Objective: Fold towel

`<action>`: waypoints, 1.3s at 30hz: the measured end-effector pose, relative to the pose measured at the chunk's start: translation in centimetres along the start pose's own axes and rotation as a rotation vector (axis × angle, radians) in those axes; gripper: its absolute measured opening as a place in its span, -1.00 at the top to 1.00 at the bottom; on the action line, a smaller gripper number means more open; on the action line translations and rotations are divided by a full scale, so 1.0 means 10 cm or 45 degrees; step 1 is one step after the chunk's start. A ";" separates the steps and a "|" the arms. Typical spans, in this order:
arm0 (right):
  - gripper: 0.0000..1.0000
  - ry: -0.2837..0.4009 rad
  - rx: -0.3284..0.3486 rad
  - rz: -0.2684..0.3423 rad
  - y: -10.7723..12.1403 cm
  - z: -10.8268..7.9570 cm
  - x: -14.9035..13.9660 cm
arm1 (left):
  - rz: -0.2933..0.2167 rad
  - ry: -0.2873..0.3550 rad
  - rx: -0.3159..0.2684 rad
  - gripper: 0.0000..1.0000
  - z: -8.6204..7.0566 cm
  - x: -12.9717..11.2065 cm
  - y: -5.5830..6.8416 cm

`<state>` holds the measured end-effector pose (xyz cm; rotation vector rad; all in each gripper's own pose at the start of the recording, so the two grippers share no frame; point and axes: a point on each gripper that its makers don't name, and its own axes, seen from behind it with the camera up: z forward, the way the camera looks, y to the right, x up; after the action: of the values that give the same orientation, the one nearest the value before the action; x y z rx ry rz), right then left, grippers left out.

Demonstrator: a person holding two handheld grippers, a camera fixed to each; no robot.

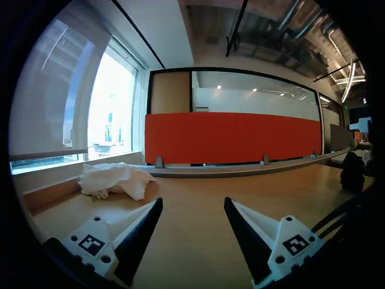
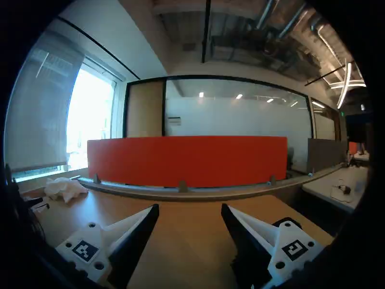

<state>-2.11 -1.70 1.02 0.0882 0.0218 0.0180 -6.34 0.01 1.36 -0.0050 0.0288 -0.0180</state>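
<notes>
Setting: open-plan office. Long wood-topped desk (image 1: pixel 202 231) backed by an orange divider screen (image 1: pixel 231 137); glass-walled room (image 1: pixel 250 98) behind it. Exposed ceiling pipes (image 1: pixel 284 29) and strip lights (image 1: pixel 349 77) overhead. Large window (image 1: pixel 111 115) with roller blind (image 1: pixel 48 96), city buildings outside. Neighbouring desk (image 2: pixel 337 185) with cables at the right.

A wooden desk (image 1: pixel 202 202) fronts an orange divider (image 1: pixel 231 137) beside bright windows (image 1: pixel 110 115).
</notes>
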 end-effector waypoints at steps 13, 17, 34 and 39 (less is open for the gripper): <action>-1.00 0.041 0.008 -0.010 0.01 -0.01 -0.27 | 0.001 0.000 -0.009 -0.89 0.00 0.00 0.02; -1.00 0.037 0.000 -0.002 0.04 -0.01 -0.46 | 0.001 0.000 -0.010 -0.89 0.00 0.00 0.02; -1.00 0.022 -0.073 0.041 0.23 -0.01 -0.97 | 0.002 0.000 -0.010 -0.89 0.00 0.01 0.02; -1.00 0.010 -0.070 0.027 0.24 0.00 -1.08 | 0.002 0.000 -0.009 -0.89 0.00 0.01 0.03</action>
<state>-12.97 0.45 1.45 0.0334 0.0281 0.0403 -6.22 0.28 1.34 -0.0124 0.0285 -0.0166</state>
